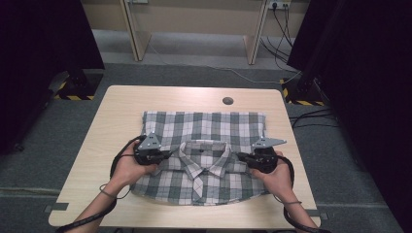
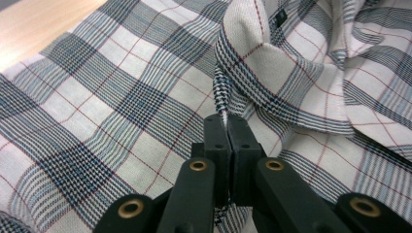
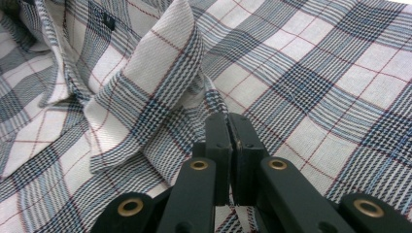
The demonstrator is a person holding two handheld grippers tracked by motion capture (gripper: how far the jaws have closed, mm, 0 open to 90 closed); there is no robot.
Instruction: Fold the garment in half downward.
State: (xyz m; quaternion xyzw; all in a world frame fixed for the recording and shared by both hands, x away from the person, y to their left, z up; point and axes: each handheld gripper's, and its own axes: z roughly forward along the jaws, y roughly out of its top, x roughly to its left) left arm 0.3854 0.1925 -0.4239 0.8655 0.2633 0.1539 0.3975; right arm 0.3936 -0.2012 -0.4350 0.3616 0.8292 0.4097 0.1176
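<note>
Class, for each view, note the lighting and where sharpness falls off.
High view: soft and dim, dark curtains at both sides, the plaid shirt evenly lit on the table. Left gripper view: weave crisp near the left gripper, far fabric softer. Right gripper view: bright, the right gripper sharp, its base blurred.

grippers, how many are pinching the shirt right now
2. The left gripper is shut on the plaid shirt just left of the collar; the right gripper is shut on it just right of the collar. Each gripper view shows fabric pinched between closed jaws.
</note>
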